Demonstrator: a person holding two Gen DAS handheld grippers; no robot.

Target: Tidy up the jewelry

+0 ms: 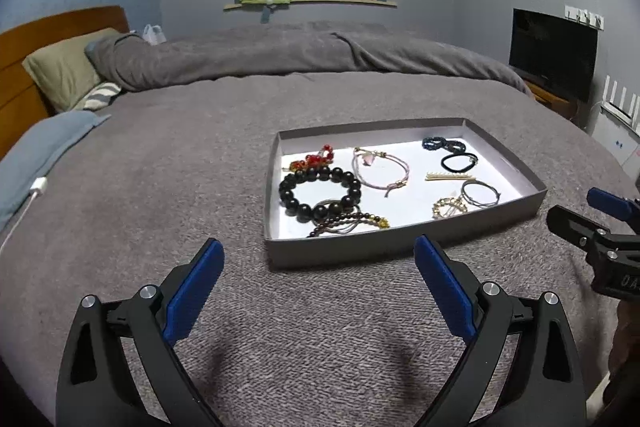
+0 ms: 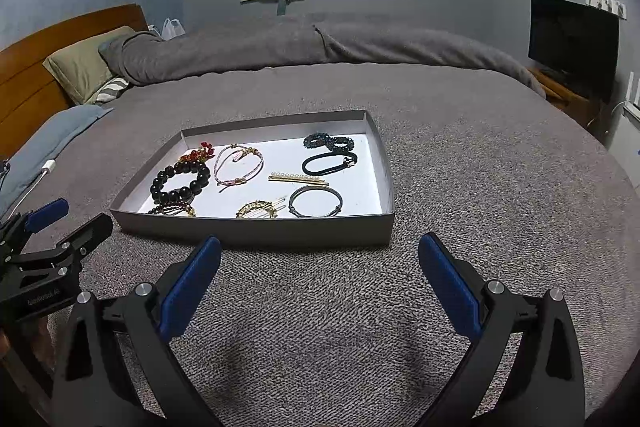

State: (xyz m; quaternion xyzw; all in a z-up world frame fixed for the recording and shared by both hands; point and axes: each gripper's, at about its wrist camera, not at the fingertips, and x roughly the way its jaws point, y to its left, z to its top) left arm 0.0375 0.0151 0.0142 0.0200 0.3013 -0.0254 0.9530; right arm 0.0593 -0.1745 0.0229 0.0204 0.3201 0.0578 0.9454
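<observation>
- A shallow grey tray with a white floor sits on the grey blanket of a bed, just ahead of both grippers, and holds all the jewelry.
- Left part of the tray: a black bead bracelet, a red bead piece behind it, and a darker brown bead strand at the near wall.
- Middle: a pink cord bracelet and a gold hair clip.
- Right part: a dark blue beaded piece at the back, a black hair tie, a pearl hairpin and a grey cord bangle nearest.
- The pearl hairpin lies flat, its long axis running across the tray from left to right.
- The left gripper has its blue-padded fingers spread wide, nothing between them, over the blanket short of the tray.
- The right gripper is likewise wide apart and empty.
- Pale lettering on the left gripper's body, seen from the right wrist, is too blurred to read with confidence.
</observation>
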